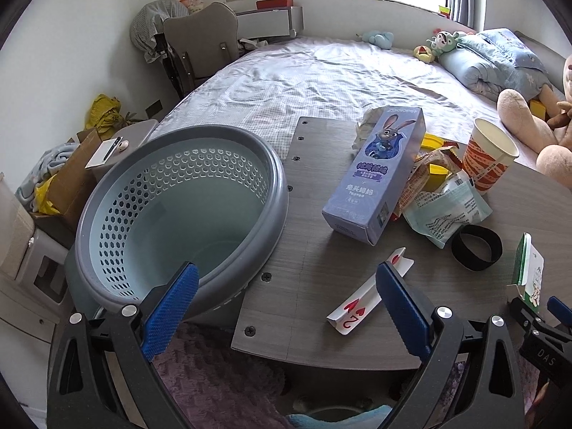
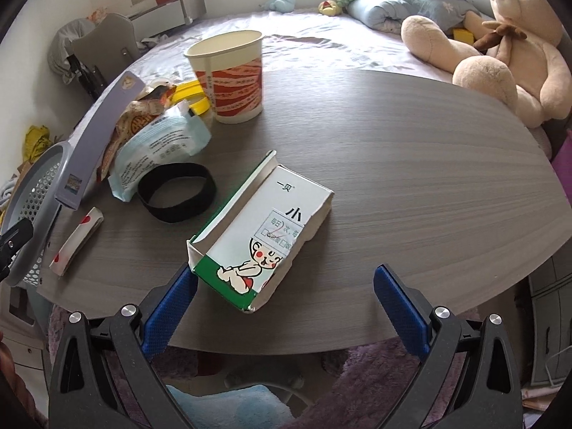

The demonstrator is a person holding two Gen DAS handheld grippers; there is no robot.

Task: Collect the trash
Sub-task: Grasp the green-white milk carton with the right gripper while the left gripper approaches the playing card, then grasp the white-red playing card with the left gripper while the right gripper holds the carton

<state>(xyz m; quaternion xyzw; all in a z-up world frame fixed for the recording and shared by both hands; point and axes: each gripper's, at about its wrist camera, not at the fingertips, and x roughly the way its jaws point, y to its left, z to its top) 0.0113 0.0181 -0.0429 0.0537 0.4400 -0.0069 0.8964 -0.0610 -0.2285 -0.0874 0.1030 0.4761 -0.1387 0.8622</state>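
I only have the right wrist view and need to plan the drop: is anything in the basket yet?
Observer: No. In the left wrist view the basket shows a bare bottom, with nothing in it.
Operator: Where are the left tongs?
Observer: The left tongs are open, one finger in front of the basket's near rim, the other beside the folded playing card.
Operator: Which card is it?
Observer: It shows a red 2 with hearts.

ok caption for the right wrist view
Open right claw nears a green-and-white carton on the table.
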